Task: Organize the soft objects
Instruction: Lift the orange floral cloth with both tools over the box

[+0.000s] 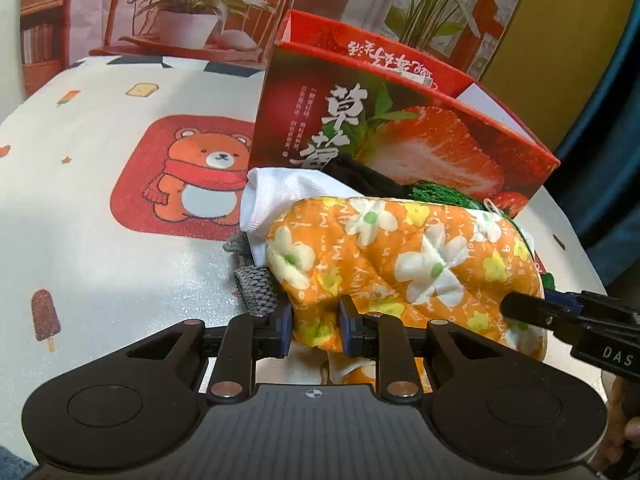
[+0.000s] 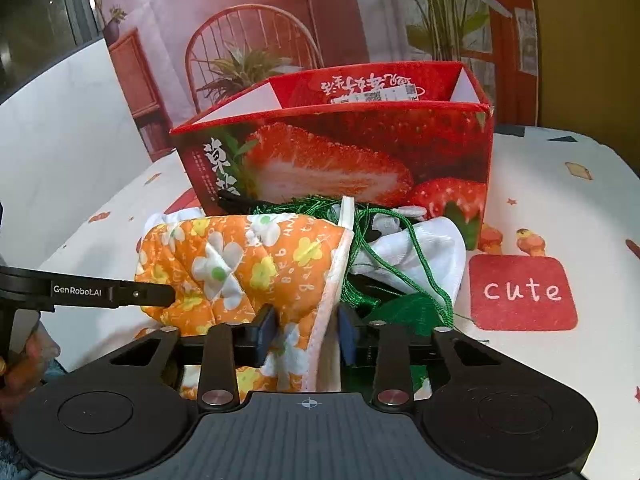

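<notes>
An orange flowered oven mitt (image 1: 400, 252) lies on top of a pile of soft things in front of an open red strawberry box (image 1: 400, 128). My left gripper (image 1: 314, 326) is shut on the mitt's thumb end. My right gripper (image 2: 306, 330) is shut on the mitt's white-trimmed cuff (image 2: 328, 280). The mitt (image 2: 240, 268) also shows in the right wrist view, with the box (image 2: 340, 152) behind it. Under the mitt lie a white cloth (image 1: 280, 196), a black cloth (image 1: 360, 176), a grey knit piece (image 1: 256, 284) and green tasselled fabric (image 2: 404, 304).
The table wears a white cloth with a bear patch (image 1: 192, 176) at left and a red "cute" patch (image 2: 524, 292) at right. A printed room backdrop (image 2: 280, 20) stands behind the box. The other gripper's finger (image 1: 532, 308) reaches in from the right.
</notes>
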A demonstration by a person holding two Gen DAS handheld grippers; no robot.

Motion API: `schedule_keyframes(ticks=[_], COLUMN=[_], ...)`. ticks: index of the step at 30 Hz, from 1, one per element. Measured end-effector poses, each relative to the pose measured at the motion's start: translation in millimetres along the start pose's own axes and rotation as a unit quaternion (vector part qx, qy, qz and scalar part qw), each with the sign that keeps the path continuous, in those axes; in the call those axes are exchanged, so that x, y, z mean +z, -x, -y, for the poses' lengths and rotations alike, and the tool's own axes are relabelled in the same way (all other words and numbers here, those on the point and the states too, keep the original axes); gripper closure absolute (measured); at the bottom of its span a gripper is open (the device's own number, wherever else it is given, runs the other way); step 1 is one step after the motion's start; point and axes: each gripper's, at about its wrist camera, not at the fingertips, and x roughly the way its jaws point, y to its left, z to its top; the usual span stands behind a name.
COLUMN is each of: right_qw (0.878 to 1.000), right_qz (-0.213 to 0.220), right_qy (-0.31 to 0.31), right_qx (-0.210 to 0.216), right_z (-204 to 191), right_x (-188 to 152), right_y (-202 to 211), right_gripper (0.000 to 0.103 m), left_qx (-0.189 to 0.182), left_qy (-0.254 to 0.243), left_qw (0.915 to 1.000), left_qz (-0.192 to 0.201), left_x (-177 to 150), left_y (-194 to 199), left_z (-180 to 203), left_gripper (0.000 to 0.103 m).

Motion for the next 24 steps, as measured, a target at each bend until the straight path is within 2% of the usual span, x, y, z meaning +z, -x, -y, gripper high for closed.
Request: schedule_keyframes(ticks=[3, 7, 15, 19, 24], right_qw=[1.0, 0.997, 0.99, 0.985, 0.978], right_qz=[0.018, 0.059, 0.107, 0.135, 0.157], right_qy=[0.019, 0.057, 0.093, 0.111, 0.139], right_qx=[0.003, 0.001, 0.005, 0.003, -0.014], right_z=[-7.8, -19.7, -24.8, -26.8, -26.2], right_x=[5.0, 16.9, 55.0, 82.8, 116.3], right_y=[10.7, 29.1, 46.4, 47.6, 33.4], right_gripper=[0.083, 0.084, 0.084, 0.085, 0.085], left_qx=[0.0, 0.0, 0.0, -0.006, -0.01], left_qy=[-0.016, -0.039, -0.081, -0.079, -0.064], left_qw=[0.9995, 0.9958, 0.9808, 0.9763, 0.9753], left_qz=[0.027, 0.083, 0.177, 0.201, 0.211], left_x=[2.5, 10.5, 46.3, 76.0, 113.8], left_y=[16.4, 43.8, 80.4, 80.2, 61.8], left_z=[7.6, 19.8, 39.8, 47.3, 50.1], left_gripper=[0.081, 0.082, 0.083, 0.083, 0.084])
